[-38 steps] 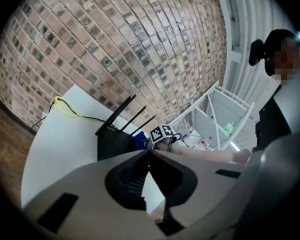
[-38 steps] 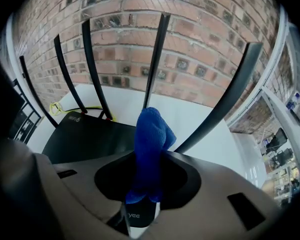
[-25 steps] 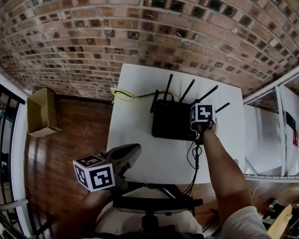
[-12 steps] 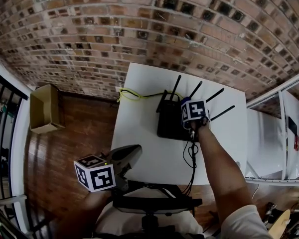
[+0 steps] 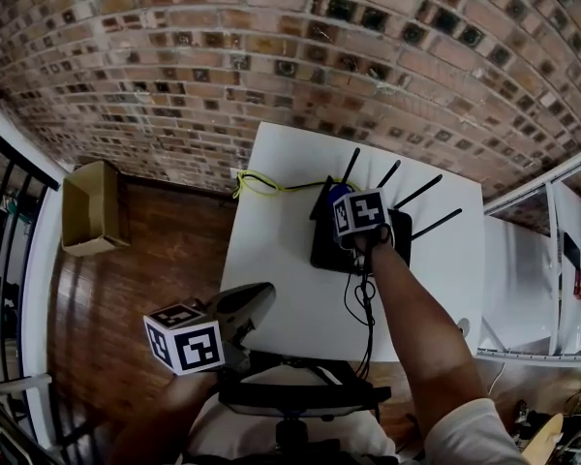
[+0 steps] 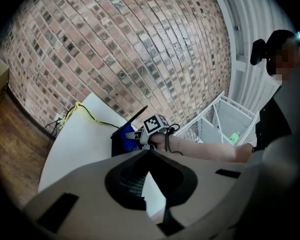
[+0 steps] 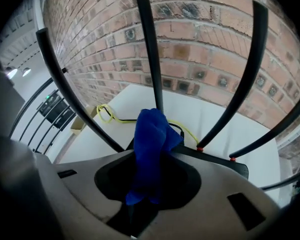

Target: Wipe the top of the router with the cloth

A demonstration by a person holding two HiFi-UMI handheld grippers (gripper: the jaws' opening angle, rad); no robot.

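My head camera looks steeply down on the bench (image 5: 271,250) from high up. The left tongs (image 6: 149,153) camera watches from far back. The right tongs (image 7: 151,154) camera sits close. All three see the router (image 5: 329,256).

No lettering, brand, number or sign is legible. The left gripper (image 5: 255,296) and right gripper (image 5: 337,199) each carry a white cube (image 5: 184,342) bearing only black square patterns.

The right gripper (image 5: 341,200) has dragged the cloth (image 7: 150,149) leftward across the router (image 5: 326,251).
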